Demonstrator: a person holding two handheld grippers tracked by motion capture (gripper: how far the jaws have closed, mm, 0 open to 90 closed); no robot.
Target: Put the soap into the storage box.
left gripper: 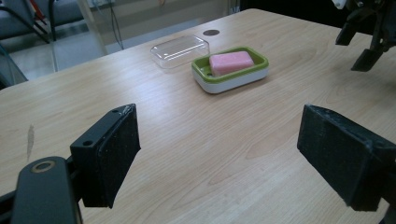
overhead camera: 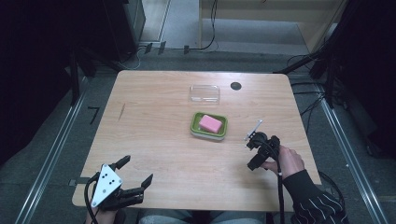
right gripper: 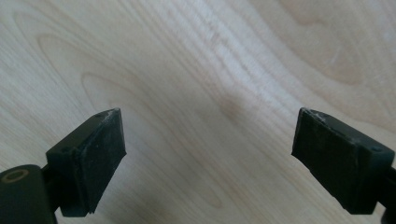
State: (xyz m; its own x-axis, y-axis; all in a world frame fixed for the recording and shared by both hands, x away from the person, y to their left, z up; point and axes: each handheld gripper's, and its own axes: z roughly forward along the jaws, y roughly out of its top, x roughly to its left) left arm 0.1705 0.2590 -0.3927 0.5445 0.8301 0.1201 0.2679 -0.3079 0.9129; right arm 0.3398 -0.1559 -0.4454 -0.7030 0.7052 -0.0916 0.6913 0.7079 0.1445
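Note:
A pink soap bar (overhead camera: 210, 123) (left gripper: 231, 62) lies in a green and white soap dish (overhead camera: 194, 127) (left gripper: 232, 81) at the middle of the wooden table. Behind it sits a clear plastic lid (overhead camera: 204, 93) (left gripper: 180, 50). My left gripper (overhead camera: 138, 171) (left gripper: 219, 149) rests at the table's front left corner, open, nothing between its pads, aimed toward the dish. My right gripper (overhead camera: 255, 154) (right gripper: 208, 154) is held by a hand at the right, right of and nearer than the dish, pointing down at bare wood, open and empty.
A dark round hole (overhead camera: 236, 86) (left gripper: 211, 32) sits in the table's far side, right of the lid. Cables and black stands lie on the floor around the table. A sleeve with white stripes (overhead camera: 317, 205) enters at the bottom right.

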